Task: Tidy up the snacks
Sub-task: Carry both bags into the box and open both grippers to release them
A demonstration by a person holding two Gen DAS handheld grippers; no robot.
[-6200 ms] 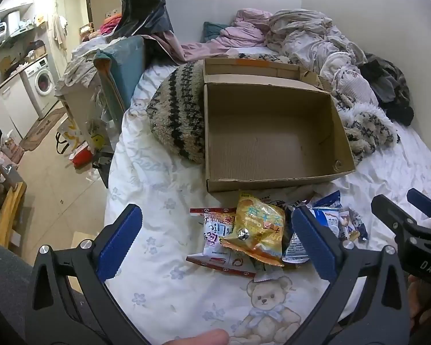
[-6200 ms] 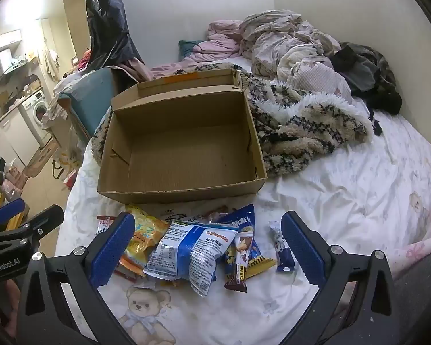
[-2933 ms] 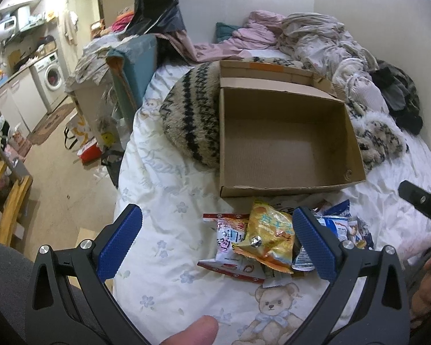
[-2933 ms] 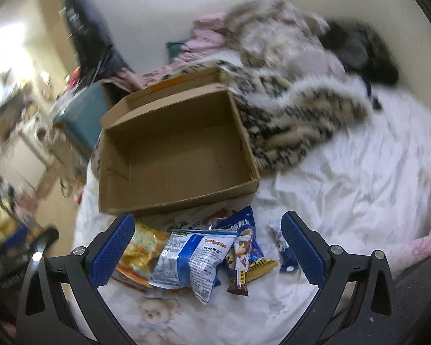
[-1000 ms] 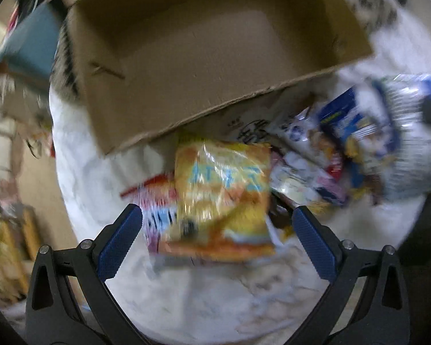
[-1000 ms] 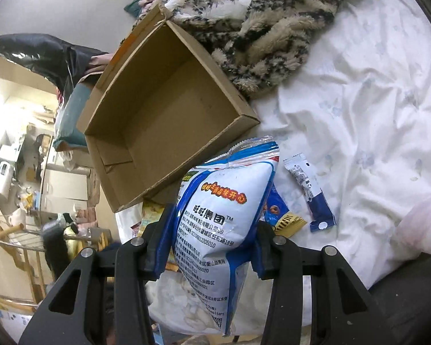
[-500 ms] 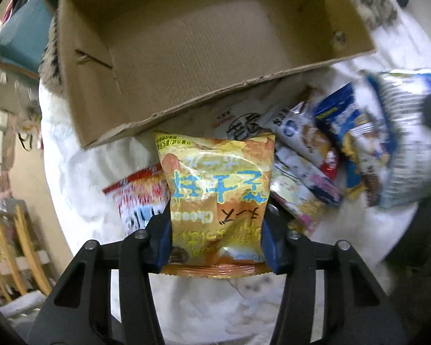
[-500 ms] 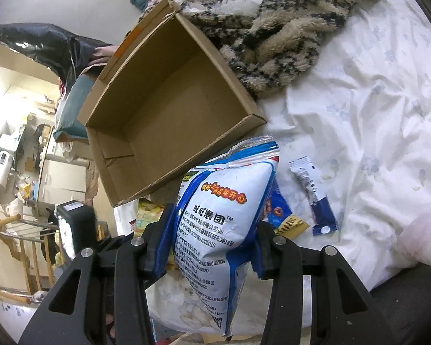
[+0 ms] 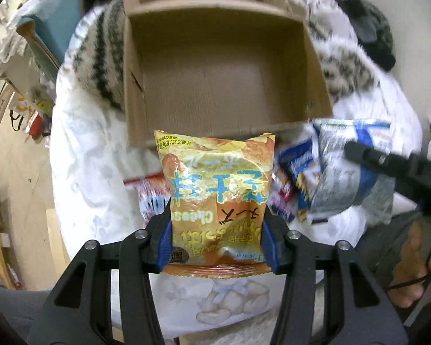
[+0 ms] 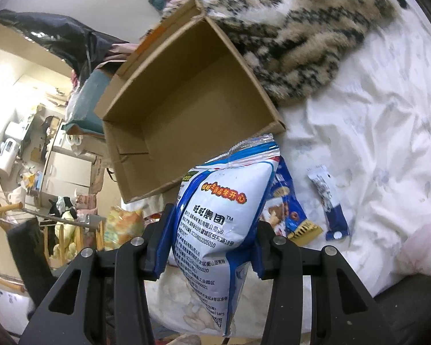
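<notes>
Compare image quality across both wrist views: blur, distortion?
Left wrist view: motion-smeared cardboard box and bedding, yet the yellow snack bag stays sharp. Right wrist view: crisp, print on the blue-and-white snack bag readable, bright area at left. Both: fisheye bending, dark corners.

The cardboard box [image 9: 224,72] stands on the bed sheet [image 10: 373,132], open side up, with nothing in it. Behind it and at both its sides lies the fur blanket [image 10: 296,34]. Before the near wall of the box, some snack packets lie on the sheet. The cheese snack bag [image 9: 218,198] is between the pads of the left gripper [image 9: 217,244], above the sheet, just before the box. To its right, the rice cracker bag [image 10: 221,230] is in the right gripper [image 10: 208,244]. Right of this bag the small stick packet [image 10: 329,204] lies apart on the sheet
</notes>
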